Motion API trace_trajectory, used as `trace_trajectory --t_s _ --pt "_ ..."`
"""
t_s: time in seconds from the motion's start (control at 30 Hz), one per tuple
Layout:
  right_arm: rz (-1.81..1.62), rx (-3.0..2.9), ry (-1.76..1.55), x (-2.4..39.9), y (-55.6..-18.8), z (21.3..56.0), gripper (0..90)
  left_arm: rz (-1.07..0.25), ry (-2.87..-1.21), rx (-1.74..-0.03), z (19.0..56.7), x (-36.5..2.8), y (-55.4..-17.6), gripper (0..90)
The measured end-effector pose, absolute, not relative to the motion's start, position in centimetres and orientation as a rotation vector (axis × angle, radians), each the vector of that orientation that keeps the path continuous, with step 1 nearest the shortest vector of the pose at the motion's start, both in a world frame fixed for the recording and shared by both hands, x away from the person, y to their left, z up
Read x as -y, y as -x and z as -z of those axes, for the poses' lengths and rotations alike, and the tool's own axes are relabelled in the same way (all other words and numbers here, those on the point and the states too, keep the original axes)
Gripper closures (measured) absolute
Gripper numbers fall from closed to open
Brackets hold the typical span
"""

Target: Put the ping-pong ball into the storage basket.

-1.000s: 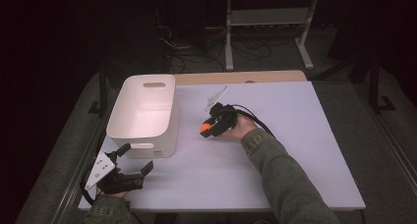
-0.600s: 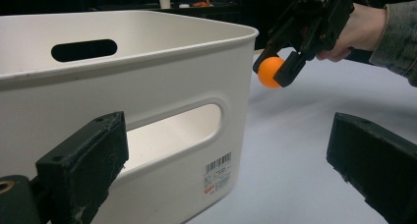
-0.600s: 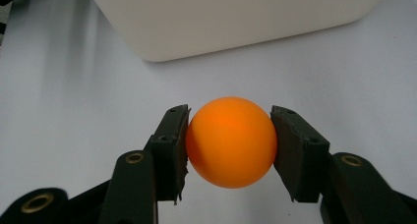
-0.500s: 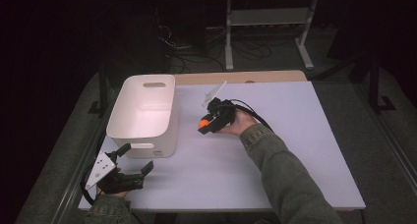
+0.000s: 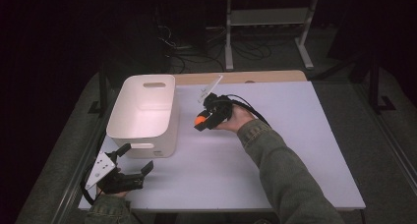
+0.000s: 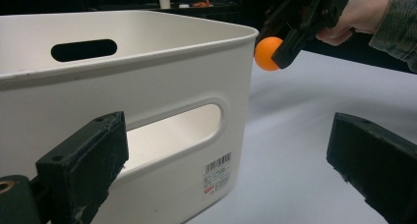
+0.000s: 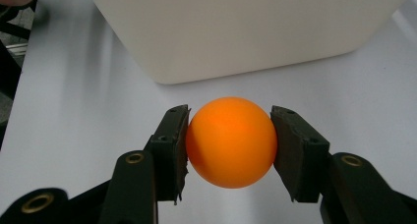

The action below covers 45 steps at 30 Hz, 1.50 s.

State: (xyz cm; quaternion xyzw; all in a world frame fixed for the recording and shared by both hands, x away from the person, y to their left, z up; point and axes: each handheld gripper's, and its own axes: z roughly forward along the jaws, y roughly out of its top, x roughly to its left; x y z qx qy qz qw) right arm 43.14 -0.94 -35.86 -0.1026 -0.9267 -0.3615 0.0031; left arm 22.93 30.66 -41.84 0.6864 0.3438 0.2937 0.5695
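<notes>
- Left gripper (image 5: 132, 165): sits at the table's near-left corner, about 7 o'clock from the white bin (image 5: 142, 115), with its jaws spread wide and nothing between them. It has not shifted from the earlier high views. In the left gripper view its two black jaws frame the bin's near wall and handle slot.
- White bin: stands on the left part of the white table (image 5: 295, 150), empty as far as the high view shows. Same spot as a second ago.
- Orange ball (image 7: 231, 141): pinched between the right gripper's pads, touching both, and off the table. In the high view it hangs just to the right of the bin, at roughly 3 o'clock from it; in the left gripper view the ball (image 6: 267, 53) hangs beside the bin's far corner, about level with the rim and still outside it.
- Right gripper (image 5: 202, 121): clamped on the ball, held by the person's hand at mid-table. Against the earlier high views it has come up a little and sits slightly nearer the bin, grip unchanged.
- What this means, as I read it: the pick is done and the carry is under way. The ball still needs to clear the rim and move toward 9 o'clock, over the bin's opening, before the jaws let go.
</notes>
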Motion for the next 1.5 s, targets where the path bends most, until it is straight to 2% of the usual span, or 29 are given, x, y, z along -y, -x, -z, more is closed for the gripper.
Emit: trace_trajectory --t_s 1.5 --pt "1.161 2.968 0.208 -1.4 -43.3 29.5 49.6 -0.685 -1.610 -0.805 41.8 -30.7 -22.9 1.6"
